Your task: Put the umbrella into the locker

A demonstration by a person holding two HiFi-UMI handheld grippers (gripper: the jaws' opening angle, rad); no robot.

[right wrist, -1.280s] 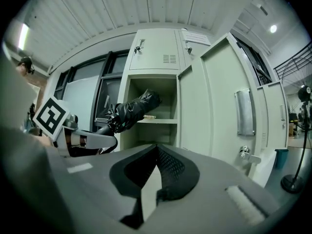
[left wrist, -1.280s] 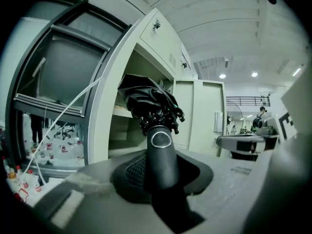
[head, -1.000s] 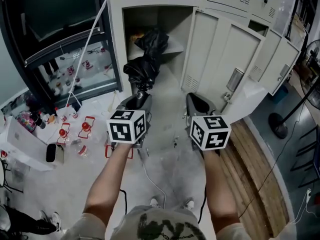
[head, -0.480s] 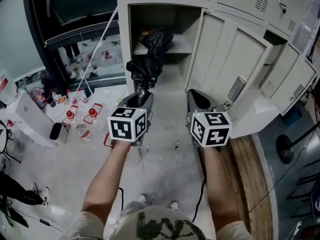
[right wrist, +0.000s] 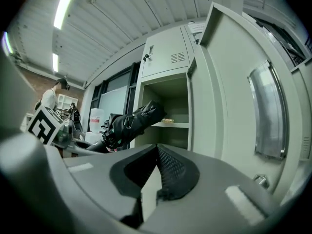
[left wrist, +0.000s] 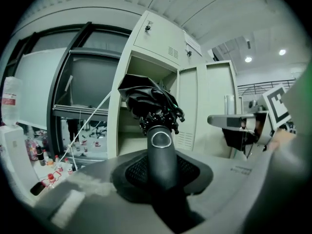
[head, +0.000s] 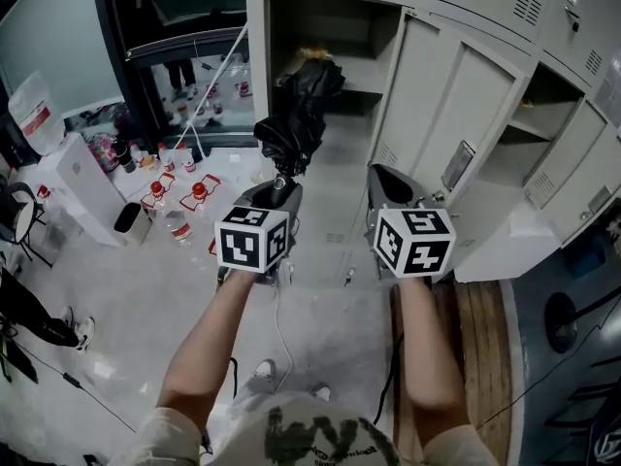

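A folded black umbrella (head: 296, 115) sticks forward from my left gripper (head: 277, 194), which is shut on its round-ended handle (left wrist: 161, 155). The crumpled canopy (left wrist: 148, 101) points at the open locker compartment (head: 330, 27), and its tip is level with the shelf (head: 361, 71) inside. My right gripper (head: 388, 187) is beside it, about a hand's width to the right, shut with nothing between its pads. In the right gripper view the umbrella (right wrist: 129, 123) lies to the left, in front of the opening (right wrist: 170, 106), and my right gripper (right wrist: 156, 174) faces the open locker door (right wrist: 229, 96).
The locker door (head: 427, 105) stands open to the right of the compartment, with more open doors (head: 505, 231) further right. Red-capped bottles (head: 194, 192) and a white box (head: 78, 178) sit on the floor at left. A cable (head: 281, 328) trails below me. Wooden boards (head: 490, 357) lie at right.
Both grippers and the view have come closer to the locker. The umbrella's tip has gone from in front of the opening to level with the inner shelf. The grip has stayed the same.
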